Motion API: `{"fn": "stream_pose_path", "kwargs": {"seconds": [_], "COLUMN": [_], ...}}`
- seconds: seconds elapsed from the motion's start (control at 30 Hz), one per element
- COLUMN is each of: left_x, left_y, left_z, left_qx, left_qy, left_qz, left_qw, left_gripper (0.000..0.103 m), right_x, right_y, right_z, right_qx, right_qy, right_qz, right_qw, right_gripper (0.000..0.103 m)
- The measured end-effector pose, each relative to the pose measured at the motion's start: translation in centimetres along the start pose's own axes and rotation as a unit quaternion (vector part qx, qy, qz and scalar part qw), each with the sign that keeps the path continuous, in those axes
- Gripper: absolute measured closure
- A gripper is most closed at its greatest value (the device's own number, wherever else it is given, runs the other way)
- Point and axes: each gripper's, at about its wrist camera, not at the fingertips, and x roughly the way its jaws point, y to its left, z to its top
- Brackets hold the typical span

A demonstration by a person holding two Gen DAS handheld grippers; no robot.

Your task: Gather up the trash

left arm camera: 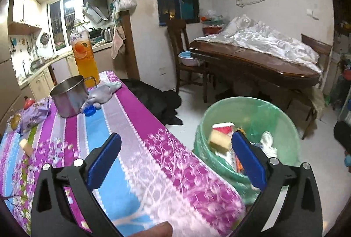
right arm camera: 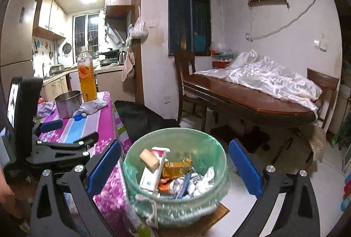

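At the bottom of the frame our right gripper (right arm camera: 174,168) hangs with its blue fingers (right arm camera: 104,168) spread wide and empty, either side of the green-lined trash bin (right arm camera: 219,149) holding cartons and wrappers. Our left gripper (right arm camera: 65,134) sits left of centre over the purple counter (right arm camera: 103,123), with the steel pot (right arm camera: 67,103) and juice bottle (right arm camera: 87,81) behind.

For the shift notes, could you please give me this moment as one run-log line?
left gripper: open, empty | right gripper: open, empty | bin: trash inside | table: blue cap, pot, bottle
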Motion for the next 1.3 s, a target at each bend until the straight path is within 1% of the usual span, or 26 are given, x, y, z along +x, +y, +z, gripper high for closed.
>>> {"fn": "stream_pose_path", "kwargs": {"seconds": [0.07, 0.17, 0.23, 0.27, 0.37, 0.47, 0.57, 0.67, 0.9, 1.1, 1.3], "left_x": [-1.3, -3.1, -4.2, -4.5, -6.4, -7.5, -8.8, -9.8, -11.8, -13.2, -14.1], "left_y": [0.2, 0.3, 0.5, 0.4, 0.0, -0.6, -1.4, -2.0, -2.8, -3.5, -4.0], "left_z": [-0.6, -1.5, -2.0, -2.1, -3.0, -3.7, -4.8, -6.0, -8.3, -9.5, -10.3], "left_qx": [-0.005, -0.011, -0.016, -0.016, -0.013, -0.009, 0.005, 0.009, 0.019, 0.024, 0.030], "left_qy": [-0.003, -0.014, -0.019, -0.022, -0.040, -0.040, -0.044, -0.042, -0.045, -0.054, -0.057], "left_qz": [-0.008, -0.009, -0.021, -0.022, -0.025, -0.044, -0.050, -0.057, -0.061, -0.064, -0.068], "left_qw": [0.9999, 0.9998, 0.9995, 0.9994, 0.9988, 0.9982, 0.9978, 0.9974, 0.9970, 0.9962, 0.9956], "left_gripper": [0.006, 0.006, 0.006, 0.006, 0.006, 0.006, 0.006, 0.006, 0.006, 0.006, 0.006], "right_x": [-1.7, -4.5, -6.5, -7.2, -9.5, -10.9, -13.0, -14.4, -17.8, -19.7, -20.7], "right_y": [0.2, 0.4, 0.6, 0.6, 0.6, 0.7, 0.5, 0.7, 0.3, 0.0, 0.6], "right_z": [-0.6, -1.7, -2.4, -2.7, -4.0, -5.1, -6.6, -7.5, -9.7, -10.1, -10.6], "right_qx": [0.000, -0.002, -0.006, -0.006, -0.010, -0.014, -0.009, -0.011, -0.005, 0.002, 0.003], "right_qy": [-0.006, -0.014, -0.020, -0.023, -0.025, -0.020, -0.021, -0.026, -0.042, -0.067, -0.073], "right_qz": [-0.003, -0.007, -0.014, -0.016, -0.023, -0.029, -0.032, -0.038, -0.047, -0.065, -0.072], "right_qw": [1.000, 1.000, 1.000, 1.000, 0.999, 0.999, 0.999, 0.999, 0.998, 0.996, 0.995], "right_gripper": [0.005, 0.005, 0.005, 0.005, 0.005, 0.005, 0.005, 0.005, 0.005, 0.005, 0.005]}}
